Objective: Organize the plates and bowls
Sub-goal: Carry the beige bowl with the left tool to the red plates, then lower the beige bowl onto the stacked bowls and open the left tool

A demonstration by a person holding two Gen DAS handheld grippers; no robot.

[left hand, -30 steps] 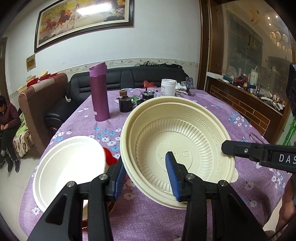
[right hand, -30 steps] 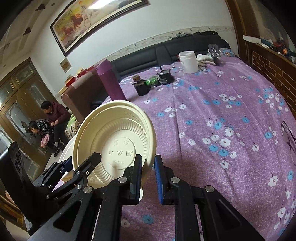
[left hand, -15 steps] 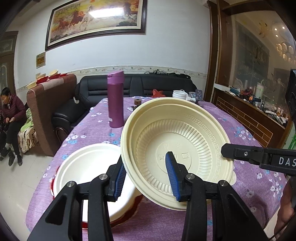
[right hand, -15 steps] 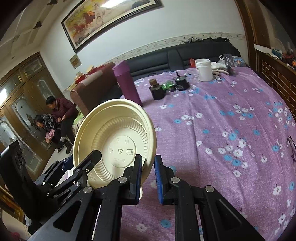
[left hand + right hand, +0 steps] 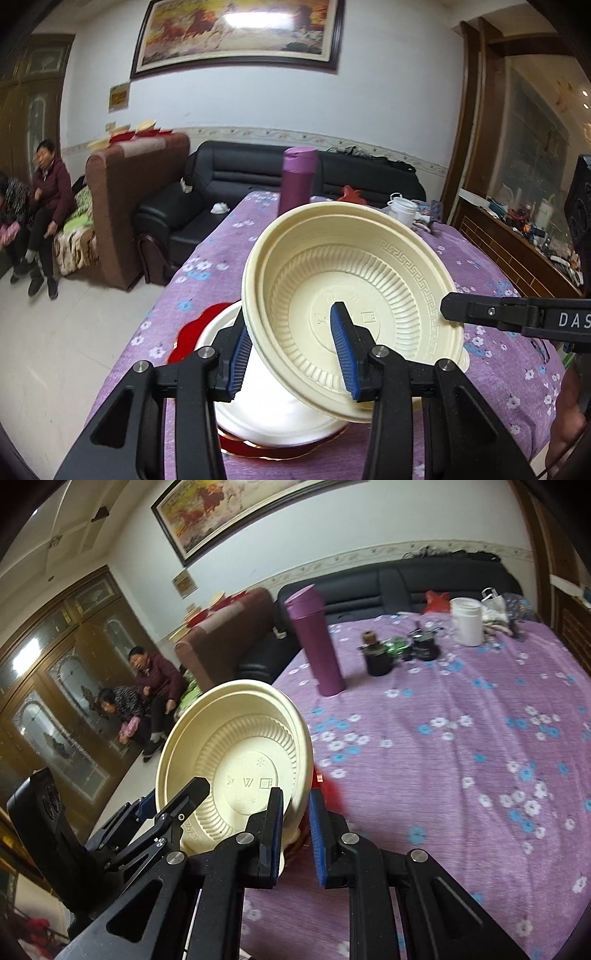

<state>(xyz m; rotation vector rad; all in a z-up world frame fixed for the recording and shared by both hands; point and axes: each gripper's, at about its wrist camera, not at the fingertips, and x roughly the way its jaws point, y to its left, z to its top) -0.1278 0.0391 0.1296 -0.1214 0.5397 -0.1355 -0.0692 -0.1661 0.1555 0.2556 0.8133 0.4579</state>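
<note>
We hold one cream bowl (image 5: 369,295) between both tools, tilted, its inside facing the left wrist view. Left tool (image 5: 295,354): jaws partly open, clamped across the bowl's wall at about 7 o'clock on its rim, one blue pad inside, one outside. Right tool (image 5: 295,834): jaws nearly closed, pinching the bowl's rim edge; in the left view its black tip meets the rim at 3 o'clock. Under the bowl, toward 7 o'clock in the left view, a white bowl (image 5: 266,417) sits on a red plate (image 5: 192,332), both on the surface (image 5: 461,757), which wears a purple flowered cloth. Toward 12 o'clock stand a purple flask (image 5: 317,642), a white jar (image 5: 467,622) and small dark pots (image 5: 376,653). Two people (image 5: 147,679) sit off the surface at 10 o'clock in the right view.
</note>
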